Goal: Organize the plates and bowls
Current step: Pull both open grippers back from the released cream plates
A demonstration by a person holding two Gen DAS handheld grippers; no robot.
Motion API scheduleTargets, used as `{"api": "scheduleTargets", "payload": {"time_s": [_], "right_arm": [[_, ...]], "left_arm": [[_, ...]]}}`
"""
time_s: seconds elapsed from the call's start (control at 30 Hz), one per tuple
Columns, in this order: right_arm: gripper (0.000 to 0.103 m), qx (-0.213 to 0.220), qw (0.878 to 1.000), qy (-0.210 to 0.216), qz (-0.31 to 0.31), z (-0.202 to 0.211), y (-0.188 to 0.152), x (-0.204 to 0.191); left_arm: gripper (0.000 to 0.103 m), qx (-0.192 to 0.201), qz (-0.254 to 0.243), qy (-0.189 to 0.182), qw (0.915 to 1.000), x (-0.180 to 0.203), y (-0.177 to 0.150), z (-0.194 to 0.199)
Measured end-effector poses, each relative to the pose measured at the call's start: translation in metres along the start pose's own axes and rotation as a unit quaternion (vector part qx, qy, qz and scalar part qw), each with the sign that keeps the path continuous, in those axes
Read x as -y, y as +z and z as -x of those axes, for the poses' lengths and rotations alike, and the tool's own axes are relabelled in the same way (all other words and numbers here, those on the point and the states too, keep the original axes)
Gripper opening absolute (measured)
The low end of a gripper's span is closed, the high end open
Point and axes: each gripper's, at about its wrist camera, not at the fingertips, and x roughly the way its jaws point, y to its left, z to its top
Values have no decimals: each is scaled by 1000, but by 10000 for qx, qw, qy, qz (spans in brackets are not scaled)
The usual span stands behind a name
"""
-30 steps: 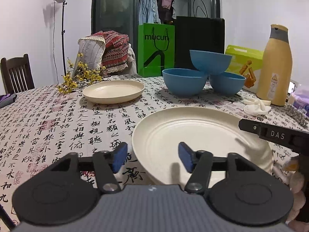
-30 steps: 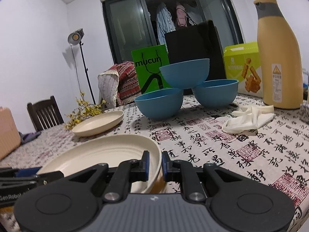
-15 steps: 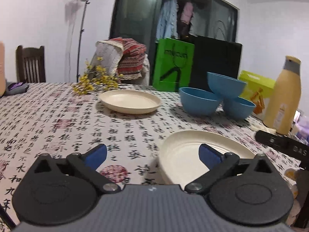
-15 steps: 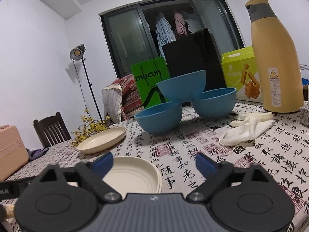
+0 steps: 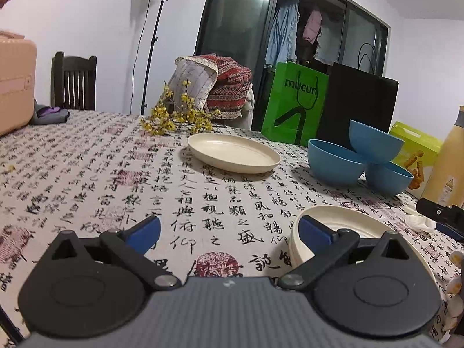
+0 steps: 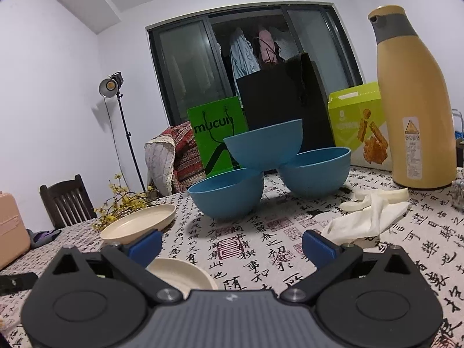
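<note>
Left wrist | cream plate (image 5: 333,220) near, shallow | bowls (image 5: 356,156) blue, seemingly stacked

"mucun" on green bag (image 6: 218,139), calligraphy characters on tablecloth (image 5: 185,203)

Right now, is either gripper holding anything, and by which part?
Nothing is held. The left gripper and the right gripper both stand wide open, with the near cream plate lying on the tablecloth, touched by neither.

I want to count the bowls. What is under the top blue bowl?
The top blue bowl sits tilted on the rims of two other blue bowls, the left one and the right one. Their insides are mostly hidden, so anything in them cannot be seen.
</note>
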Motion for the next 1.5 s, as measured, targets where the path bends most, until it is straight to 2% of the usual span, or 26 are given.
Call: {"api": "scheduleTargets", "payload": {"time_s": [0.27,0.4,1.5], "right_arm": [[103,9,9999,99,-102,1,-4,1],[103,14,9998,97,-150,1,-4,3],[103,128,9999,-83,-56,7,-7,-3]], "left_arm": [[103,290,71,-19,9996,-1,-5,6],[103,129,138,-74,9998,-3,-4,1],[103,294,230,-51,9993,-6,-8,5]]}}
